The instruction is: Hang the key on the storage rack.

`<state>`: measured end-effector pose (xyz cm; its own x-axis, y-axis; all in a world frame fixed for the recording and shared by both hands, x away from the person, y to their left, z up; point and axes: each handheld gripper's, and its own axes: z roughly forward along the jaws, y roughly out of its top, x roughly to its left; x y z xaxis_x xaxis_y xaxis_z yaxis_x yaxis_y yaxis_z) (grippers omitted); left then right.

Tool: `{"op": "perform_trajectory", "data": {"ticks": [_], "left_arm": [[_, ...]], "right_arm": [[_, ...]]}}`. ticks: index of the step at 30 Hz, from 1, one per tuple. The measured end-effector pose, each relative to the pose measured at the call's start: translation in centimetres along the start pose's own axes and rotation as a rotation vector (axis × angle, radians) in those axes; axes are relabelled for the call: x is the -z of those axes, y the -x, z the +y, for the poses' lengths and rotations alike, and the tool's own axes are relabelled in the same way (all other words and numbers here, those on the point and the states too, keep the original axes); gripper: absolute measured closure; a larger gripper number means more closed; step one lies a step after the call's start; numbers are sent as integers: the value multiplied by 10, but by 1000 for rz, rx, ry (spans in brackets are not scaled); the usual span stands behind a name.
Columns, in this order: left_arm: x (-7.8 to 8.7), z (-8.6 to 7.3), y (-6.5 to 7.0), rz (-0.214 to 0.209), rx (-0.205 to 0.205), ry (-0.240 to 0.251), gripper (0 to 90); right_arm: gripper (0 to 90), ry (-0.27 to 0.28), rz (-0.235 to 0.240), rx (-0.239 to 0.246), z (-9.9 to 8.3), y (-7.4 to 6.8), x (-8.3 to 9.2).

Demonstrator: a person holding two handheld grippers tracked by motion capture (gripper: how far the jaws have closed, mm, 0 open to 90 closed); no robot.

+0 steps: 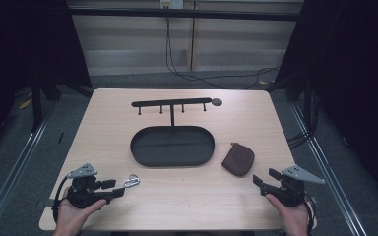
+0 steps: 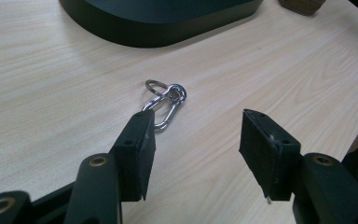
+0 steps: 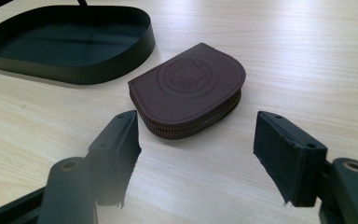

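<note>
Left gripper (image 2: 193,149), jaws apart and empty, faces the carabiner keyring (image 2: 164,103) just ahead on the table (image 1: 187,196), long axis seemingly toward its left jaw. Right gripper (image 3: 196,158), likewise open, faces the brown zip pouch (image 3: 189,88).

left claw (image 1: 117,188) jaws apart | right claw (image 1: 260,181) jaws apart

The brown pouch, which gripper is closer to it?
Right. The right gripper sits just beside the brown pouch, jaws open toward it; the left gripper is across the table by the carabiner.
</note>
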<state>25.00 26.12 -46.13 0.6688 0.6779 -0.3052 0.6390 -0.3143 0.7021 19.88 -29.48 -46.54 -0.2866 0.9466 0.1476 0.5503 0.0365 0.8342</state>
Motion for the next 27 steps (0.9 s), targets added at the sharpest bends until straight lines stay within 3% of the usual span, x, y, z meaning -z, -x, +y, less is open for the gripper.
{"op": "perform_trajectory", "data": {"ticks": [5, 8, 10, 14, 16, 23, 27], "left_arm": [[0, 0, 0, -8, 0, 0, 482], [1, 0, -1, 10, 21, -6, 479], [1, 0, -1, 5, 24, -12, 502], [1, 2, 3, -6, 8, -19, 526], [3, 4, 5, -7, 3, -20, 527], [3, 13, 11, 43, -13, -27, 555], [3, 15, 11, 1, -13, -21, 539]], "right_arm": [[314, -18, 27, -19, 1, 1, 0], [303, -38, 50, -31, 2, 0, 0], [277, -43, 44, -38, 1, 1, 1], [258, -13, 61, -68, 2, 4, 2], [250, -8, 53, -57, 3, 3, 0], [262, -43, 93, -57, 4, 1, -4], [256, -27, 108, -46, 5, 0, -3]]}}
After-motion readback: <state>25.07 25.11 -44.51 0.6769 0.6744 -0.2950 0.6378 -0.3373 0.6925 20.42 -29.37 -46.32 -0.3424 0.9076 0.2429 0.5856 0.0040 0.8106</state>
